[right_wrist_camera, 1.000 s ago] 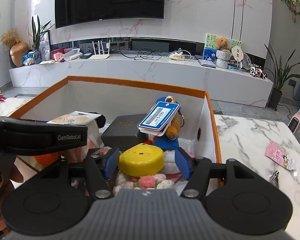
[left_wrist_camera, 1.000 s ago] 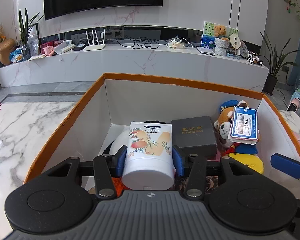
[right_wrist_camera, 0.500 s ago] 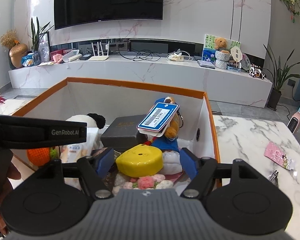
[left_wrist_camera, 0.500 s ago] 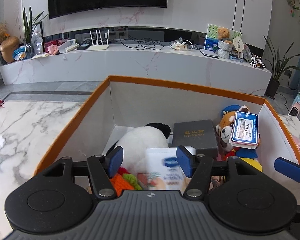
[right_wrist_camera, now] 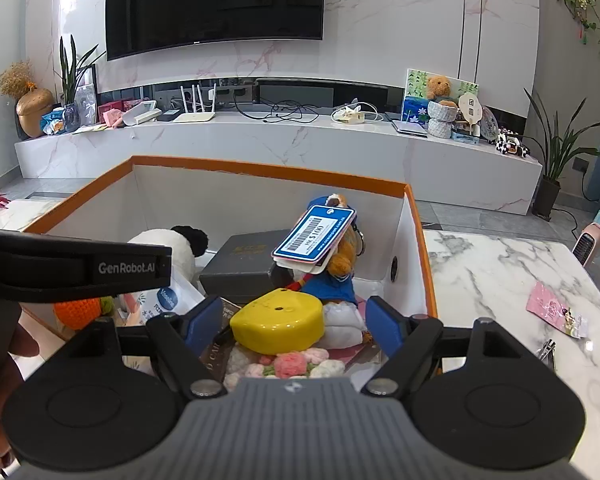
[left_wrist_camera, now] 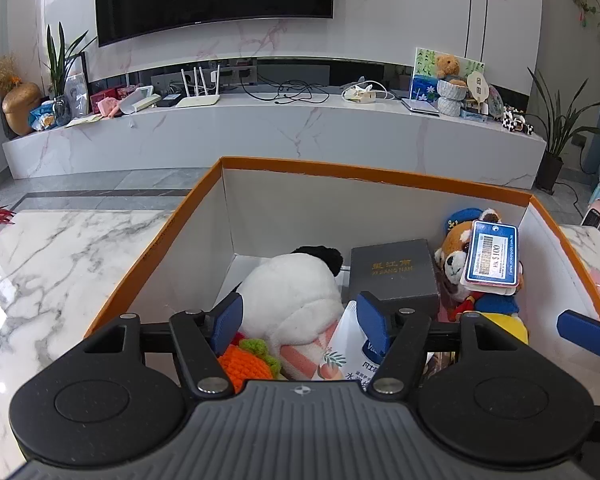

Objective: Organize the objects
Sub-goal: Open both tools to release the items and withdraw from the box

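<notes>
Both tongs, the left gripper (left_wrist_camera: 300,322) and the right gripper (right_wrist_camera: 290,326), are opening and hold nothing over the orange-edged box (left_wrist_camera: 360,176), where the white bottle (left_wrist_camera: 346,354) and yellow toy (right_wrist_camera: 278,324) lie inside.

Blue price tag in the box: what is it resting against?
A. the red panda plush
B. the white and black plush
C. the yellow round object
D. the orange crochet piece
A: the blue price tag lies against the face of the red panda plush, which stands in the right rear corner of the orange-rimmed box.
</notes>
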`<state>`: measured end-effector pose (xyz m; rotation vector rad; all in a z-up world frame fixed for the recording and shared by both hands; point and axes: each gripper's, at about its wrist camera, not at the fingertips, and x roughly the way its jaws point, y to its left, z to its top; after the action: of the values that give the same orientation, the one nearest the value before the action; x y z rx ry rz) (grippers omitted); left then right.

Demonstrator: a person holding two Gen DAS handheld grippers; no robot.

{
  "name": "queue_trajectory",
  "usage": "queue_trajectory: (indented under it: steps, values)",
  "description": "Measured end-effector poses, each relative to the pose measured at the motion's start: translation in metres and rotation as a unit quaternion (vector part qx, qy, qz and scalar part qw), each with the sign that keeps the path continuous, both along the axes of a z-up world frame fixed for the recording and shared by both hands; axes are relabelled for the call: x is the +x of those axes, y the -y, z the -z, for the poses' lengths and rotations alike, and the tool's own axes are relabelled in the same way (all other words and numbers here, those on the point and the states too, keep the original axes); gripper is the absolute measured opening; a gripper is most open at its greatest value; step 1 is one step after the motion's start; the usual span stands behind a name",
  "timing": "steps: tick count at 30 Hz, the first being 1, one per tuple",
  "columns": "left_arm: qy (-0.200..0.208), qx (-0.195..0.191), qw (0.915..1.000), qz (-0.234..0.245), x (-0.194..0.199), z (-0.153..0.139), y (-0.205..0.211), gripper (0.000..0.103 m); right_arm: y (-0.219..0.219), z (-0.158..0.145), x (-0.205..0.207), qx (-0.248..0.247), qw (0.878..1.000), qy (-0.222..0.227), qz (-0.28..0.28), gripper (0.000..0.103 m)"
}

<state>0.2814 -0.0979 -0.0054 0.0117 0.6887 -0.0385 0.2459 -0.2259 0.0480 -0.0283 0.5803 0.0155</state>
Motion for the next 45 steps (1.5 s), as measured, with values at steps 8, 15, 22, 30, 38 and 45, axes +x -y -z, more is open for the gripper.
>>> queue_trajectory:
  steps: [8, 15, 22, 30, 38, 45]
  values:
    - [0.002, 0.000, 1.0000, -0.003, -0.001, -0.002, -0.001, 0.074, -0.002, 0.000, 0.000, 0.002, 1.000, 0.000, -0.004, 0.087]
    - [0.008, -0.001, 0.9999, -0.006, -0.002, -0.006, -0.004, 0.074, -0.003, -0.008, -0.006, -0.003, 1.000, 0.022, 0.012, 0.091]
    - [0.011, 0.007, 0.9998, -0.011, -0.005, -0.012, -0.006, 0.074, -0.004, -0.011, -0.007, 0.005, 0.999, 0.021, 0.039, 0.096]
    - [0.019, 0.009, 0.9997, -0.012, -0.011, -0.019, -0.014, 0.075, -0.008, -0.014, -0.011, 0.020, 0.998, 0.006, 0.056, 0.097]
    - [0.007, -0.013, 0.9996, -0.023, -0.026, -0.025, -0.032, 0.079, -0.013, -0.020, -0.023, 0.019, 0.998, 0.002, 0.066, 0.098]
    - [0.006, 0.019, 0.9994, -0.029, -0.051, -0.029, -0.035, 0.081, -0.016, -0.029, -0.038, 0.006, 0.997, 0.010, 0.072, 0.099]
